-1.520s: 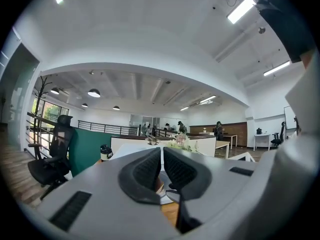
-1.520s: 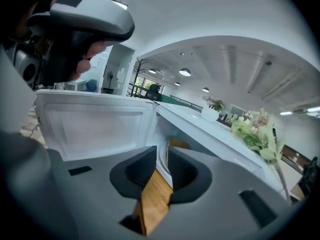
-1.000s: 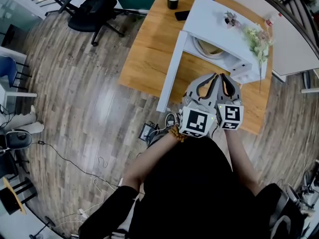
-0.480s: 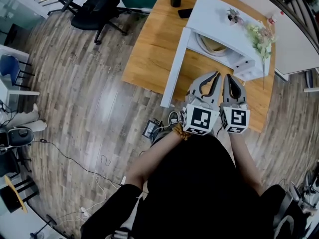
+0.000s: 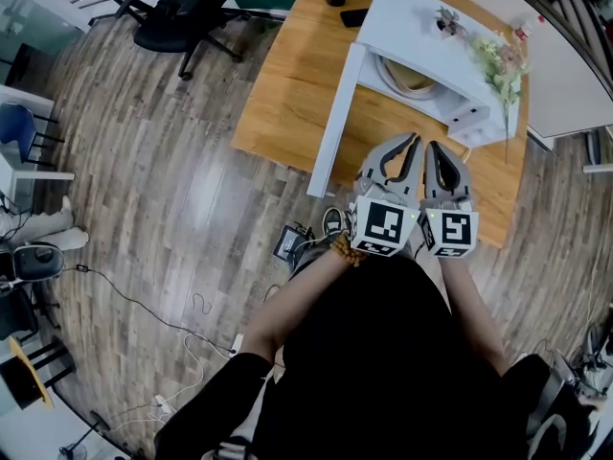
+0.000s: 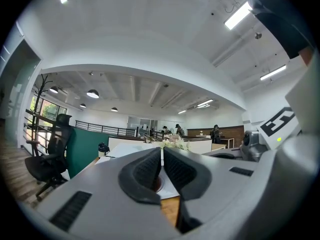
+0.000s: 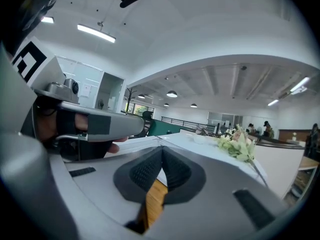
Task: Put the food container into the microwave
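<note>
- Food container (image 5: pixel 407 78) sits inside the microwave (image 5: pixel 421 32) on the table (image 5: pixel 287 75); placement looks done to me.
- Left gripper (image 5: pixel 414 139) and right gripper (image 5: pixel 431 146): jaws clenched, empty.
- Door (image 5: pixel 335 123) still open.

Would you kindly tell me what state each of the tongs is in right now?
Left tongs: closed, holding nothing.
Right tongs: closed, holding nothing.

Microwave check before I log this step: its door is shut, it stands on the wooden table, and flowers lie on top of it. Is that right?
Not quite. The door is not shut: it stands wide open, swung out to the left, as the head view shows. The rest holds: the microwave stands on the wooden table, and flowers lie on top of it.
</note>
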A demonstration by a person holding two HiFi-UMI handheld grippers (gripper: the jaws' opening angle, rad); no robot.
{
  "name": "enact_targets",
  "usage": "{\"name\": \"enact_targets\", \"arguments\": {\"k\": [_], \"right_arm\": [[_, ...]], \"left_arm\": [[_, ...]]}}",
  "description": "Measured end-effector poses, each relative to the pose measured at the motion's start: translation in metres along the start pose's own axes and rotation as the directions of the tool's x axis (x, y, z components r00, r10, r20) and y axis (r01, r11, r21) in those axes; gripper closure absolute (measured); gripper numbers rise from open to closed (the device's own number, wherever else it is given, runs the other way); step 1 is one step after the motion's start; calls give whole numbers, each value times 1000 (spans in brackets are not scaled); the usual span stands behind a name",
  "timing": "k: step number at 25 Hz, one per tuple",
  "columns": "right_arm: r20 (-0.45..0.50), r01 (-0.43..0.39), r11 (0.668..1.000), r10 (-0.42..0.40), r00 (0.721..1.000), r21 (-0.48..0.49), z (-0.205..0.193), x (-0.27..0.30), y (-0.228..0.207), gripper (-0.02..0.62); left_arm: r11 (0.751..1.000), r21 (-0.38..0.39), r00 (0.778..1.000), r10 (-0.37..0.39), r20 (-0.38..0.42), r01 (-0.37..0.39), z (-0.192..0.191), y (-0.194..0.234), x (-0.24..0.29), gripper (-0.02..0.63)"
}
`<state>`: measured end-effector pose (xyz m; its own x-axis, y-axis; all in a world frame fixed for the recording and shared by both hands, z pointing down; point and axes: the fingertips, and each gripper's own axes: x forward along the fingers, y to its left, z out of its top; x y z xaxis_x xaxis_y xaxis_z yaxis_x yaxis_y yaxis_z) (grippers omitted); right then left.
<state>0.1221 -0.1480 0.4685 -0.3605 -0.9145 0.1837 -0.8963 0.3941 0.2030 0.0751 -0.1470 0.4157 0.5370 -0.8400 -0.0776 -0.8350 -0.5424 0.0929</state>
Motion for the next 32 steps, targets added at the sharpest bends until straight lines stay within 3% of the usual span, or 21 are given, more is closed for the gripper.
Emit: {"name": "enact_targets", "arguments": {"k": [11, 21, 27, 32], "right_arm": [[-60, -27, 1000, 28, 998, 12, -20, -9, 6, 606], [-64, -54, 998, 55, 996, 24, -23, -11, 13, 606], [-11, -52, 998, 52, 999, 37, -16, -6, 16, 606], [-39, -67, 997, 68, 997, 33, -18, -5, 19, 606]], "left_arm": [[1000, 3, 999, -19, -38, 19, -17, -8, -3, 572], [1000, 3, 998, -31, -59, 31, -25, -10, -4, 572], [999, 20, 998, -28, -58, 29, -25, -6, -6, 572], [999, 24, 998, -22, -63, 24, -25, -2, -6, 572]]}}
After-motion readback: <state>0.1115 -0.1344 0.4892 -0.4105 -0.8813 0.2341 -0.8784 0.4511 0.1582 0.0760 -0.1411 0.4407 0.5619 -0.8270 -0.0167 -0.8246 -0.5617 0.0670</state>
